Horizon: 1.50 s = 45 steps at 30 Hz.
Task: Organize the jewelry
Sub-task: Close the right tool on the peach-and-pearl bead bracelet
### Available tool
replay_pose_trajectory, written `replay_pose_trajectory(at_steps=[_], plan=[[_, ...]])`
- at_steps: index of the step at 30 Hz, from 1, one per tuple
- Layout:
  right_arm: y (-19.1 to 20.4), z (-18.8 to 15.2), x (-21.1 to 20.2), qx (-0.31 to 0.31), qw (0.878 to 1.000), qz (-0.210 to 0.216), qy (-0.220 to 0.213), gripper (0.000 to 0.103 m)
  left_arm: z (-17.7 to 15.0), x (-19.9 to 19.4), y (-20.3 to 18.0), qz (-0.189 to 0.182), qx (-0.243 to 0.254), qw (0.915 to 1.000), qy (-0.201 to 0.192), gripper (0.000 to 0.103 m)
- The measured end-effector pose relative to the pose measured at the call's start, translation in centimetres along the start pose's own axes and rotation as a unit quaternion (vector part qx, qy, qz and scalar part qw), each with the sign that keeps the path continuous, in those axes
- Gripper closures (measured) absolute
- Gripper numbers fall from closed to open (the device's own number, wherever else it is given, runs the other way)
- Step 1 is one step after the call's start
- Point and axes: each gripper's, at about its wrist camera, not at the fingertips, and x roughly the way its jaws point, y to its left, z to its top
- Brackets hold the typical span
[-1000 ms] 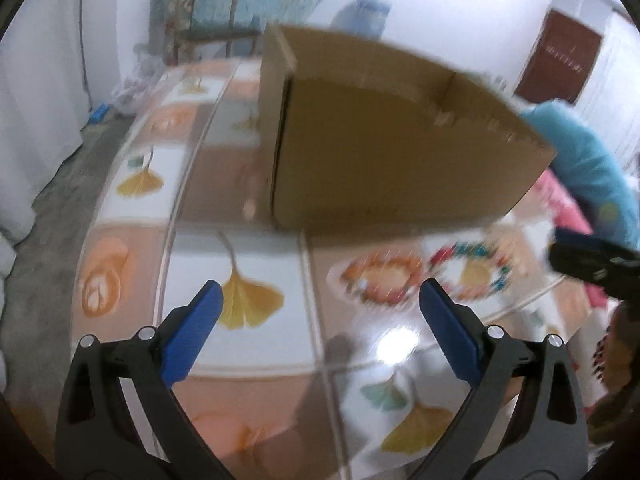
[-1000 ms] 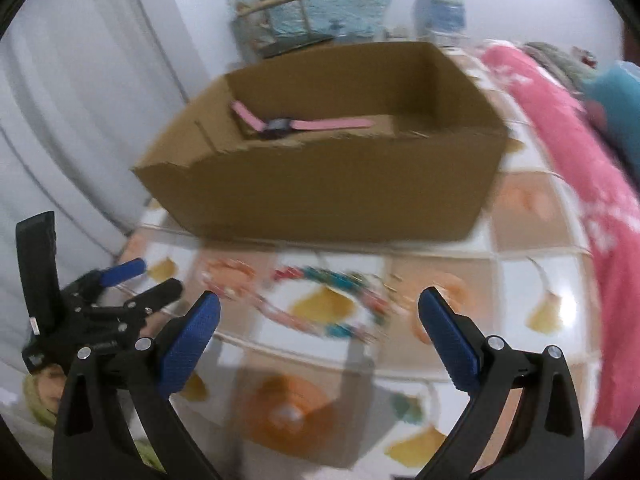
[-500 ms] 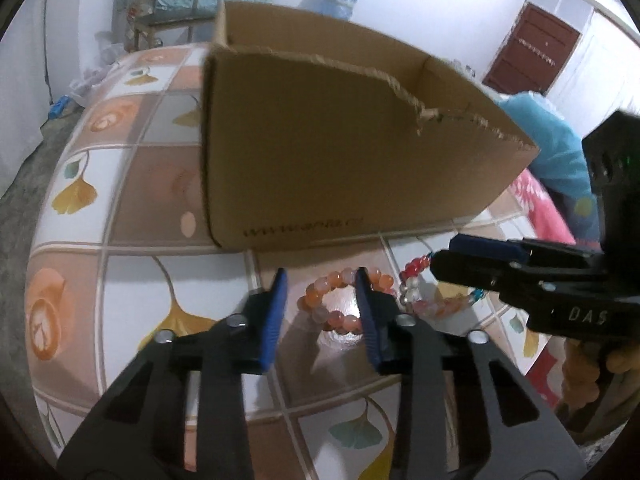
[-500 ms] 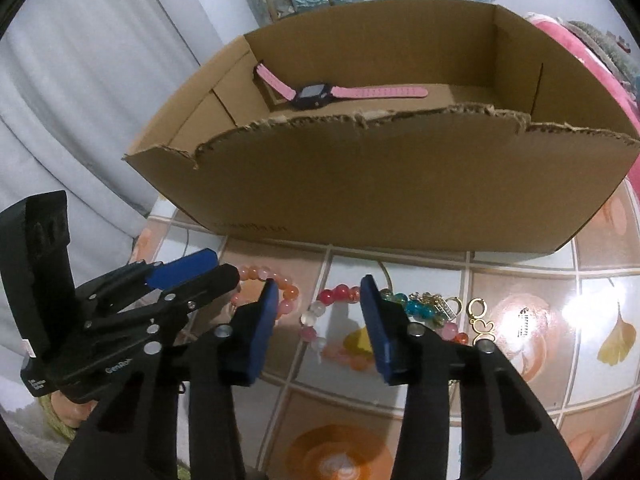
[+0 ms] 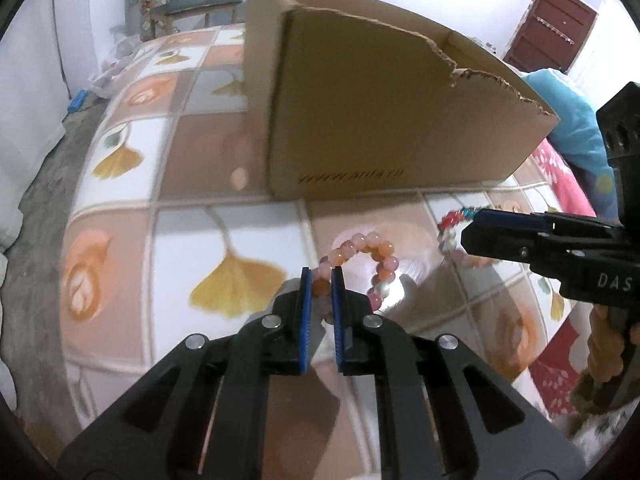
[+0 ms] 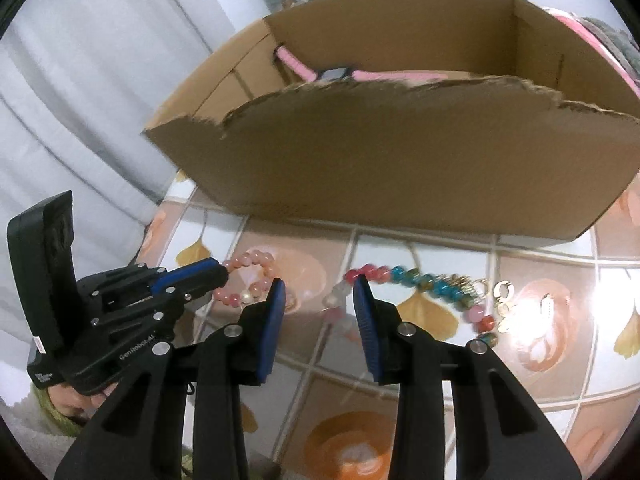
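Note:
An orange-pink bead bracelet (image 5: 376, 250) (image 6: 248, 260) lies on the tiled table in front of a cardboard box (image 5: 380, 120) (image 6: 400, 168). My left gripper (image 5: 322, 280) (image 6: 222, 274) points down at its near-left side, jaws closing with beads pinched between the blue pads. A multicoloured bead bracelet (image 6: 420, 280) (image 5: 450, 220) lies to the right. My right gripper (image 6: 318, 290) (image 5: 466, 236) stands half closed astride its left end. The right pad meets the red beads and the left pad stays clear. A pink watch (image 6: 384, 76) lies inside the box.
Small gold pieces (image 6: 504, 292) lie by the right end of the multicoloured bracelet. The table (image 5: 192, 160) has a glossy ginkgo-leaf cloth. A pink and teal bedcover (image 5: 568, 152) lies to the right, a chair (image 5: 188, 4) behind the table, white curtains (image 6: 80, 100) at the left.
Both grippers came down close to the bracelets and their jaws narrowed from wide open. The left pads closed onto the orange-pink bracelet; the right pads stopped half closed around the other bracelet's end.

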Motion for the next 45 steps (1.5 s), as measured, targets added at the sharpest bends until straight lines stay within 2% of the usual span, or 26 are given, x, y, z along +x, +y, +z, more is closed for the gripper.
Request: replay_pose_trajectory(at_steps=[4,7,8,13,20,27,28,33,37,45], plan=[[1.7,-0.1,0.8,-0.024,1.0,0.014,0.008,0.068,-1.1,-1.4,1.4,-0.009,-0.016,0.9998,-0.007,0.093],[2.9,0.4,1.8,-0.049,0.999,0.012,0.01,0.068,-1.0,-1.7,1.6,-0.014,-0.028,0.9995,-0.009,0.084],[3.2,0.6,2.2,-0.055,0.998,0.011,0.011,0.073,-1.1,-1.8,1.6,-0.013,-0.028,0.9995,-0.007,0.083],[3.8,1.5,3.9,-0.07,0.997,0.009,0.027,0.083,-1.0,-1.5,1.7,-0.008,-0.029,0.9995,0.004,0.082],[5.0,1.9,4.1,-0.094,0.995,0.018,0.034,0.084,-1.1,-1.6,2.2,-0.017,-0.041,0.999,0.007,0.082],[6.3,1.8,5.6,-0.114,0.992,-0.003,0.05,0.086,-1.1,-1.5,2.1,-0.019,-0.036,0.9991,0.01,0.082],[6.5,1.8,5.8,-0.116,0.992,-0.007,0.054,0.093,-1.1,-1.5,2.1,-0.02,-0.035,0.9991,0.011,0.082],[6.6,1.2,5.4,-0.106,0.993,-0.009,0.057,0.093,-0.9,-1.4,1.6,-0.022,-0.029,0.9992,0.017,0.074],[6.3,0.7,5.0,-0.094,0.994,-0.007,0.06,0.093,-0.7,-1.1,1.1,-0.013,-0.018,0.9995,0.022,0.074],[5.2,0.0,4.4,-0.076,0.995,-0.002,0.058,0.093,-0.2,-0.4,-0.2,-0.022,-0.004,0.9991,0.037,0.075]])
